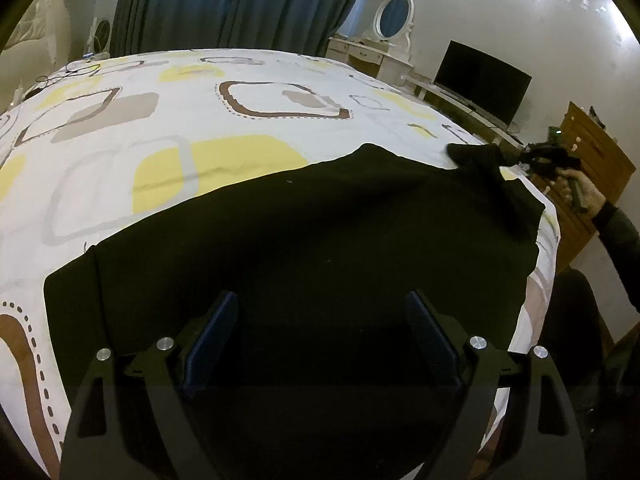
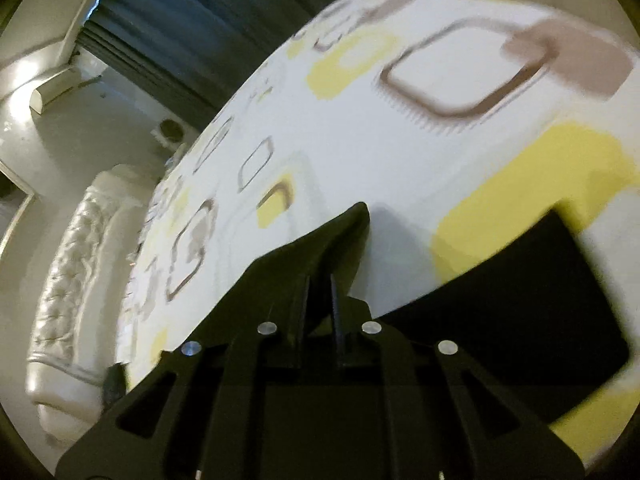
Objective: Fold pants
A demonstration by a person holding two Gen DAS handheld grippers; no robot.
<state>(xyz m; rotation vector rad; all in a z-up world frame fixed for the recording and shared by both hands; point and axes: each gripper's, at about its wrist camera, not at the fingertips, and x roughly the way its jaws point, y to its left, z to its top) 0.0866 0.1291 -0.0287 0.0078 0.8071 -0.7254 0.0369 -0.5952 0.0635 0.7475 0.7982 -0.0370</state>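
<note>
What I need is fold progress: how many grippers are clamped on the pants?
1. The right gripper is shut on a raised corner of the black pants; the left gripper is open over the pants' near part, gripping nothing.

setting: home bedroom. bed [image 1: 248, 120] under a white sheet printed with yellow and brown squares; tufted white headboard [image 2: 68, 264]; dark blue curtains [image 1: 224, 4]; white vanity with oval mirror [image 1: 394, 16]; dark screen [image 1: 482, 80] on a low unit; wooden drawers [image 1: 588, 160].
</note>
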